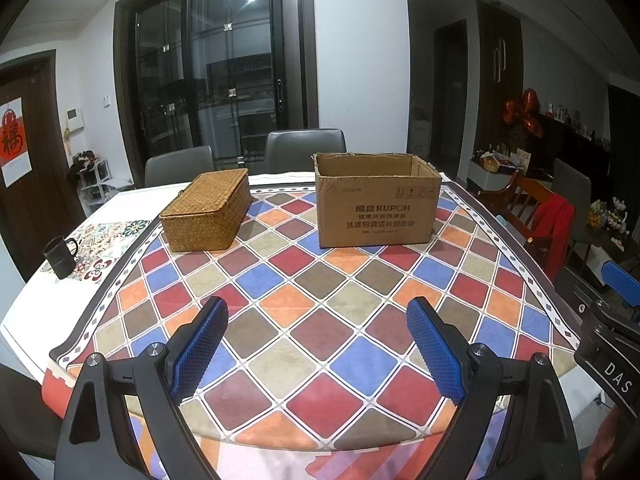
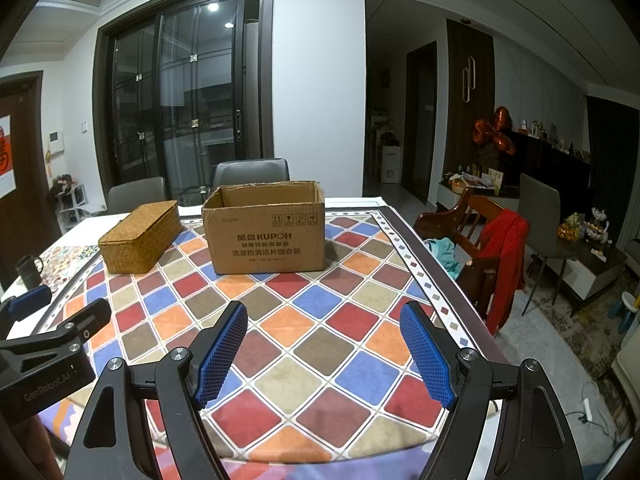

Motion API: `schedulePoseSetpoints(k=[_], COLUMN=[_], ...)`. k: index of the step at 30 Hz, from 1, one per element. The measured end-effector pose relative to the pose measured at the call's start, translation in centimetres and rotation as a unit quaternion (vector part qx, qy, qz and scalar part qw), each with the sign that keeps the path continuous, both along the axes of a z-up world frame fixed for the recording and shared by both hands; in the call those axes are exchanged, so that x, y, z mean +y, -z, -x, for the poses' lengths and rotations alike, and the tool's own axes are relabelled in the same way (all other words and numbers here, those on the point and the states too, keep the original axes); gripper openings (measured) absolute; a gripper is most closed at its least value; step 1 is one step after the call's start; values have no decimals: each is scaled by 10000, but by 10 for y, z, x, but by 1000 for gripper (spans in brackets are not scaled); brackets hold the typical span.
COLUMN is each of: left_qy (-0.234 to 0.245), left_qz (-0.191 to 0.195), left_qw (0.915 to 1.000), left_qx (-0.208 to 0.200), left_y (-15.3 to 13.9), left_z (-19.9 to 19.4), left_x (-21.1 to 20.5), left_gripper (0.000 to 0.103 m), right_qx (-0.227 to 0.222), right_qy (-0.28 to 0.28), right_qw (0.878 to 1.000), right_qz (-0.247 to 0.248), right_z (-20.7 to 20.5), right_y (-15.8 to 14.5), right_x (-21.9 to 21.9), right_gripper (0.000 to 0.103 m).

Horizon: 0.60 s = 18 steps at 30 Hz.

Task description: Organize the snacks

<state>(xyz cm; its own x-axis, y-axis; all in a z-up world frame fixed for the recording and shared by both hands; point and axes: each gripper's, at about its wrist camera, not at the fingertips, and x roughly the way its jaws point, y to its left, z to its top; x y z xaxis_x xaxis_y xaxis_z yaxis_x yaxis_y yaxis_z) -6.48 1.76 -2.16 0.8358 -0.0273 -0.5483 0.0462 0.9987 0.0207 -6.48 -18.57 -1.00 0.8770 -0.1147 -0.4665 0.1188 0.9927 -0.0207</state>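
Closest in, both grippers are just hovering over the near edge of the table. The left gripper point(image 1: 316, 344) is sitting with its blue pads spread wide and nothing between them, and the right gripper point(image 2: 323, 350) is doing the same, jaws apart and empty, only the checkered tablecloth point(image 1: 308, 308) showing through the gap.

So I'm reading this as the very start: nothing is being carried, nothing is being reached for. No snacks are showing up anywhere on the table in either view, so I'm guessing they're sitting inside one of the two containers further back.

Past the middle of the cloth, the cardboard box point(image 1: 378, 206) is standing upright with its top open and black print on the front face. Its inside isn't visible from this low angle, so I can't say what's in it. To its left, a clear gap away, the wicker basket point(image 1: 206, 210) is lying at a slight angle with its woven lid down flat.

The next move is probably calling for one hand to get that lid open while the other heads for the box, which means coming in higher to get over the tall rim.

Off at the far left a dark mug point(image 1: 60, 258) is sitting on a patterned mat, well out of the way. Chairs are tucked in behind.
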Motion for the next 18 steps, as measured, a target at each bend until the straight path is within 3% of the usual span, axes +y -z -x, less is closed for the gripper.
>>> schedulePoseSetpoints(k=[18], left_qy=[-9], left_qz=[7], left_qw=[10000], left_qx=[44], left_y=[2], left_z=[-1], left_x=[0], left_gripper=[92], right_qx=[-1], right_qy=[4], right_qw=[10000], right_qz=[7], right_z=[0], right_y=[1], right_x=[0], right_gripper=[79])
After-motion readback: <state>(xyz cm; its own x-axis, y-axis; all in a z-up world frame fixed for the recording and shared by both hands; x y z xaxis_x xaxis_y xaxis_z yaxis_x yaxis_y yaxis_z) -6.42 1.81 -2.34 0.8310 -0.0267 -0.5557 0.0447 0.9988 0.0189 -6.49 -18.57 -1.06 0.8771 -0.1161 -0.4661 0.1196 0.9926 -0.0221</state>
